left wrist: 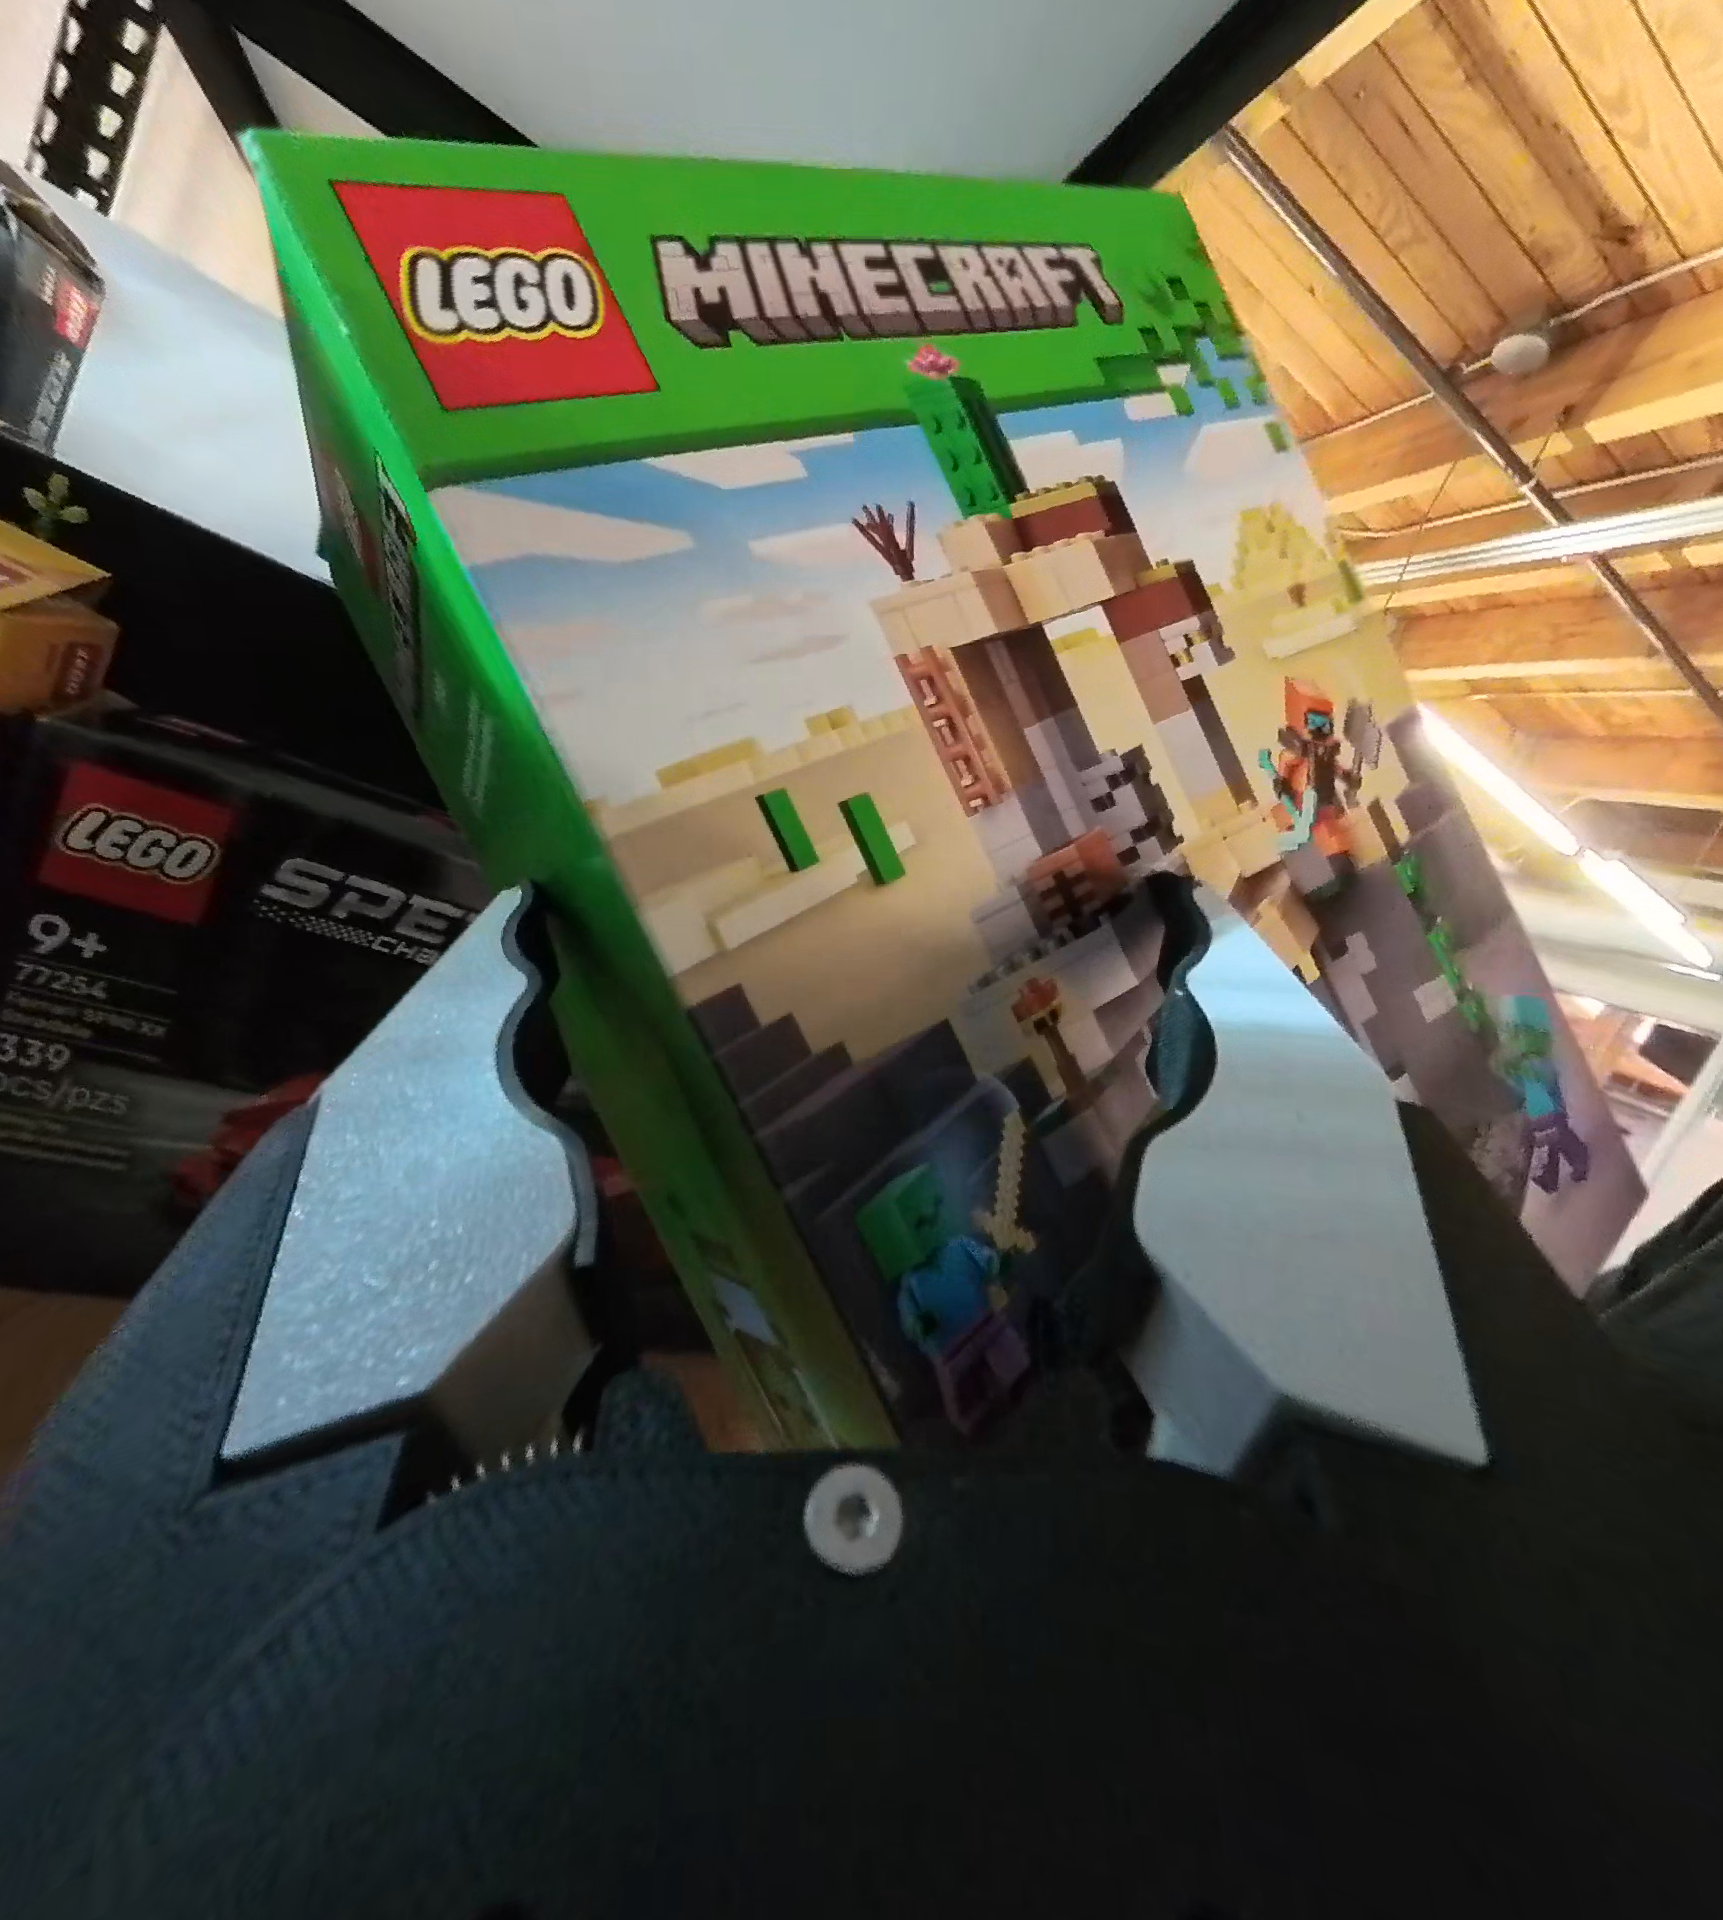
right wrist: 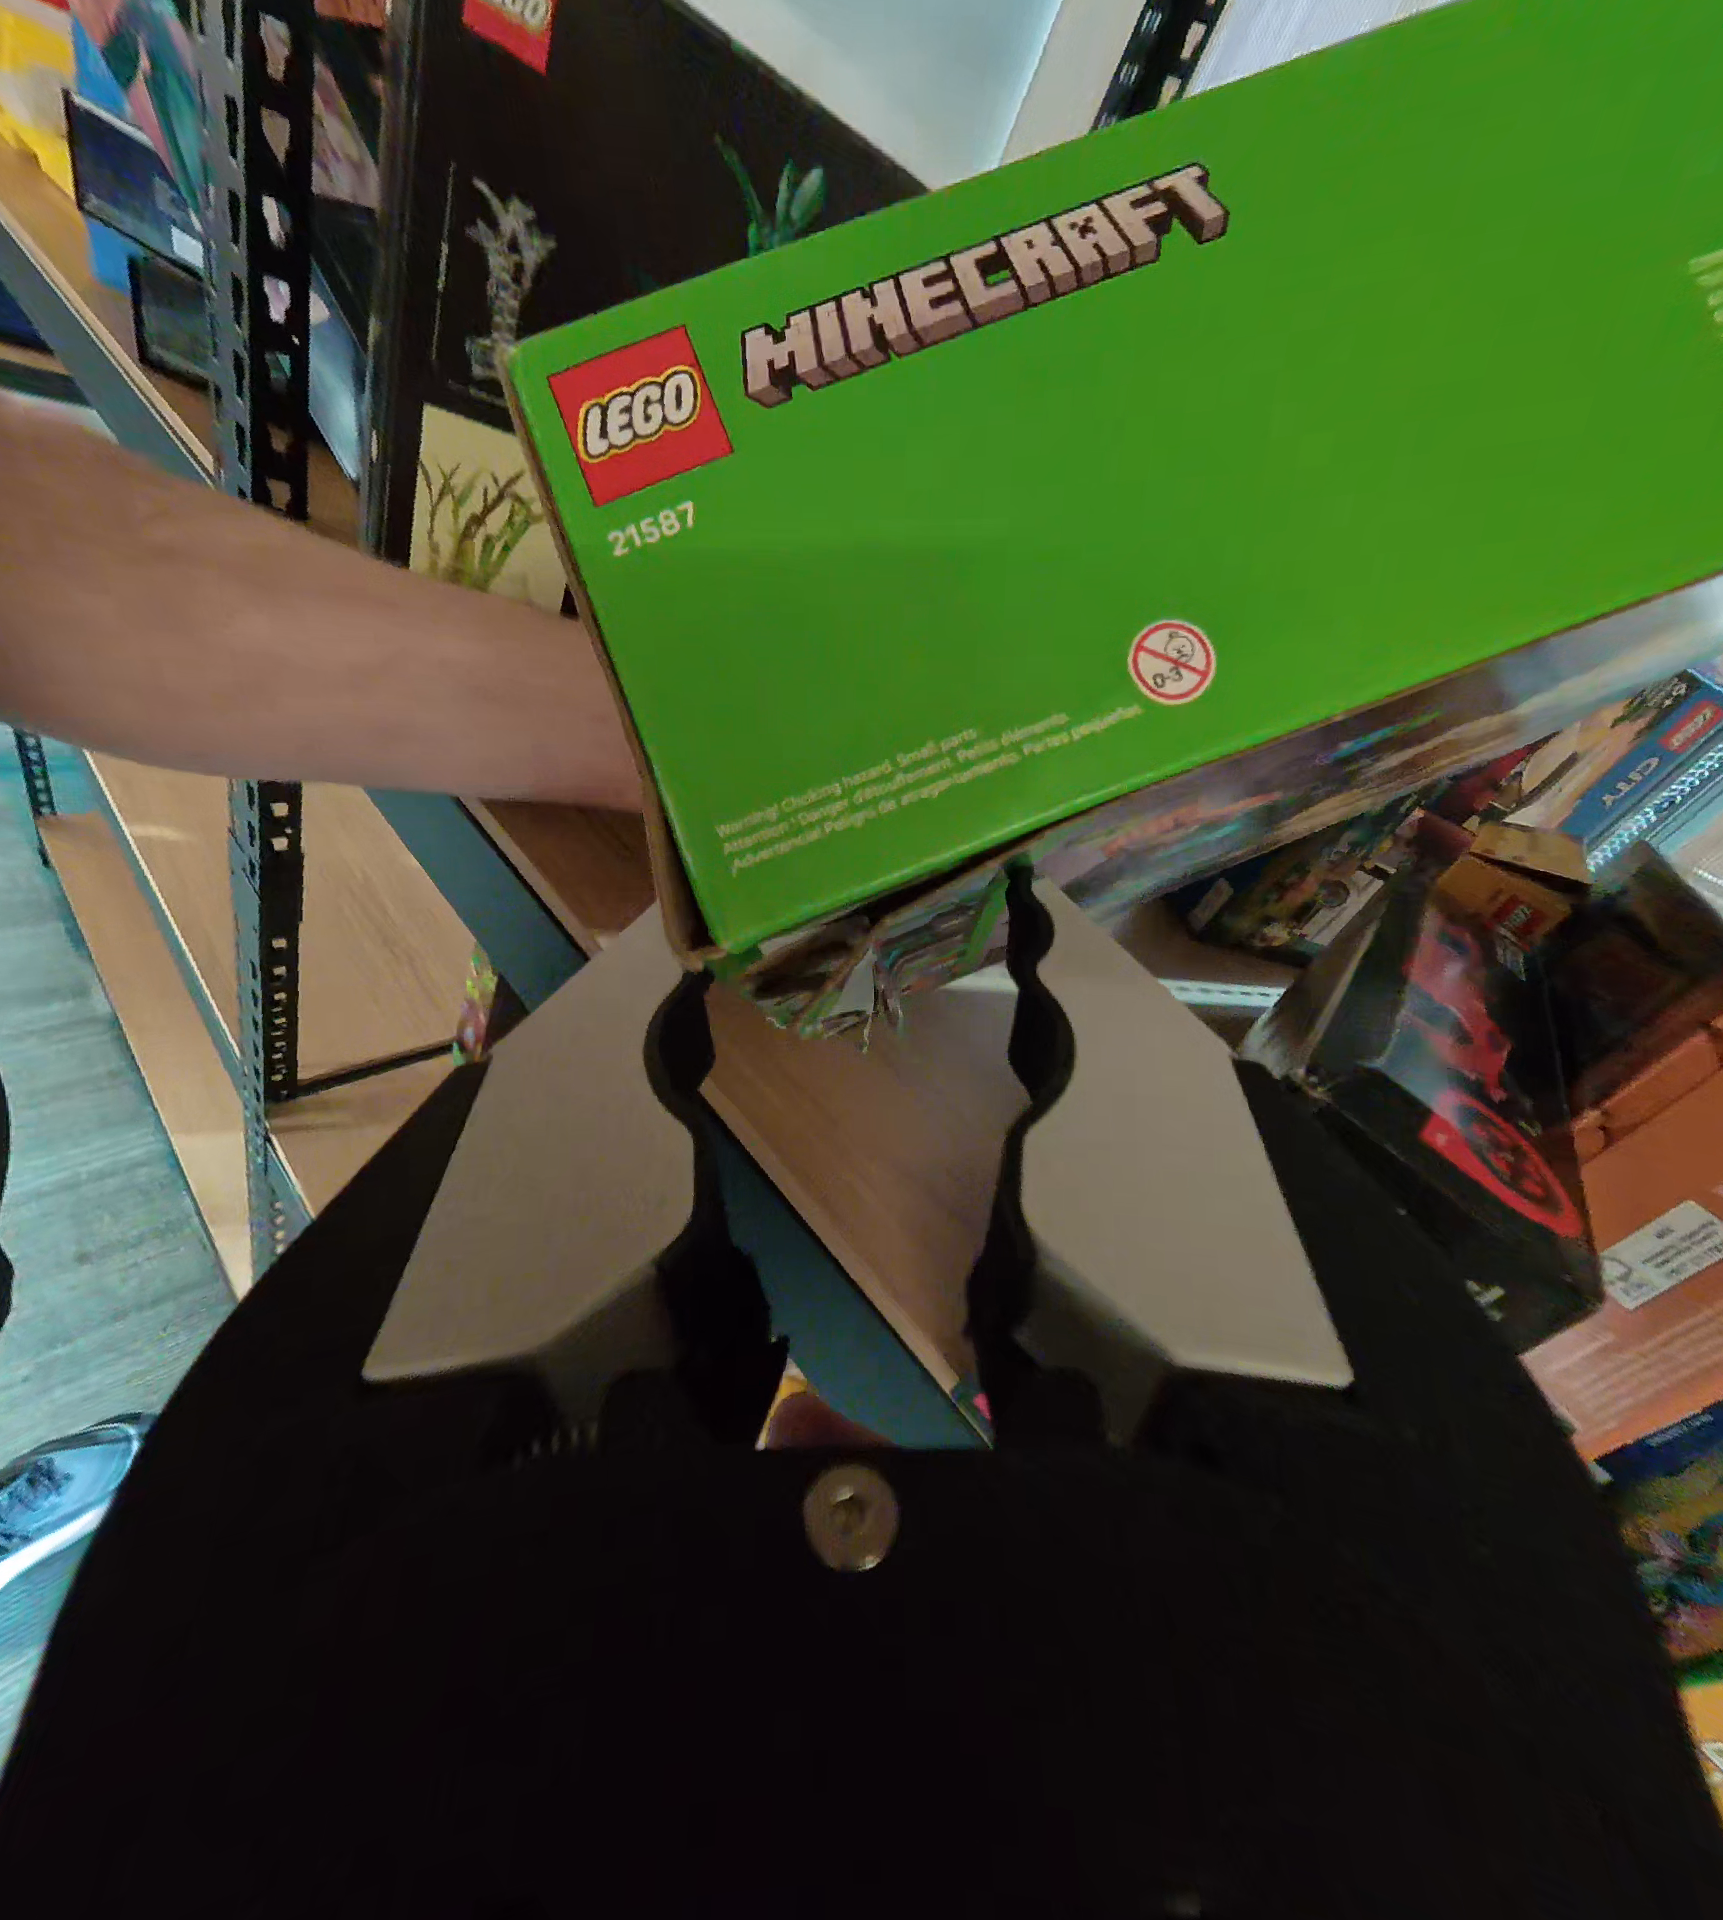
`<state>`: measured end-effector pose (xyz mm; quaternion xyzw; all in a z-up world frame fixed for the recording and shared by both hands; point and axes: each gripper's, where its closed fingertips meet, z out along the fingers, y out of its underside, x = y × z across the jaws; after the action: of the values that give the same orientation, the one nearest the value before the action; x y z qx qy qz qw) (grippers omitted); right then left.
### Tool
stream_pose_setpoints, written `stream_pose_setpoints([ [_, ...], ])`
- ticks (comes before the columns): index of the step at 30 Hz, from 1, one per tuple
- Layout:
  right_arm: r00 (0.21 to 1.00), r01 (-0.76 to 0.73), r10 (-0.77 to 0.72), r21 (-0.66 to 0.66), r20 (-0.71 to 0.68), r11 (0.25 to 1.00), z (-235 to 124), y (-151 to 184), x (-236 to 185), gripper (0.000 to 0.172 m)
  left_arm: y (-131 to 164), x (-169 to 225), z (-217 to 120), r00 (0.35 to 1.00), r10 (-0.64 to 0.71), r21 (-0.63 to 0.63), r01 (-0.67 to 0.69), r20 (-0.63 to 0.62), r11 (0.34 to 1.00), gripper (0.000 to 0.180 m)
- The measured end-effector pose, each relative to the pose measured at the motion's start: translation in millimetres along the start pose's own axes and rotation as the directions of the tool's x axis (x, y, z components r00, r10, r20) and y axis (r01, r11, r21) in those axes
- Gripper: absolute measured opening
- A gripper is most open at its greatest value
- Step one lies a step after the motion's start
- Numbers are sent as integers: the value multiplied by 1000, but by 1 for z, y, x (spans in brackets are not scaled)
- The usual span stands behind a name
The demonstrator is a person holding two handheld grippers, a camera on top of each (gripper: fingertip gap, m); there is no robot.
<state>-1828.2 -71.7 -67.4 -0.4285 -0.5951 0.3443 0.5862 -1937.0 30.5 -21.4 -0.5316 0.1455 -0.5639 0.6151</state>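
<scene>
A green toy brick box (left wrist: pixel 836 675) is up in the air in the left wrist view, with ceiling beams behind it. My left gripper (left wrist: pixel 857 966) is shut on it: one finger (left wrist: pixel 524 997) lies behind the narrow green side and the other finger (left wrist: pixel 1184 997) lies on the picture face. In the right wrist view the same box (right wrist: pixel 1148 468) fills the upper right, tilted. My right gripper (right wrist: pixel 852 966) is open, its fingertips at the box's lower corner, where a torn flap (right wrist: pixel 857 987) hangs between them. A forearm (right wrist: pixel 213 623) reaches behind the box.
A black toy box (left wrist: pixel 161 935) and other boxes are stacked to the left. A wooden shelf board (right wrist: pixel 836 1143) lies under my right gripper. A red and black box (right wrist: pixel 1439 1091) and an orange box (right wrist: pixel 1688 1195) are to the right. A metal rack upright (right wrist: pixel 259 520) stands at the left.
</scene>
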Motion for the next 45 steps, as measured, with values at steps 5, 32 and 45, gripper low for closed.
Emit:
stream_pose_setpoints([
  [5,999,38,-38,-30,1,999,2,20,-3,54,7,-5,-1,999,54,-30,-54,-3,998,113],
  [32,986,142,-151,-123,-64,982,-10,83,-31,45,31,26,7,954,294,-142,-298,-53,944,106],
  [45,978,197,-207,-325,5,925,8,118,-48,37,34,43,-14,878,478,-218,-471,-22,855,101],
])
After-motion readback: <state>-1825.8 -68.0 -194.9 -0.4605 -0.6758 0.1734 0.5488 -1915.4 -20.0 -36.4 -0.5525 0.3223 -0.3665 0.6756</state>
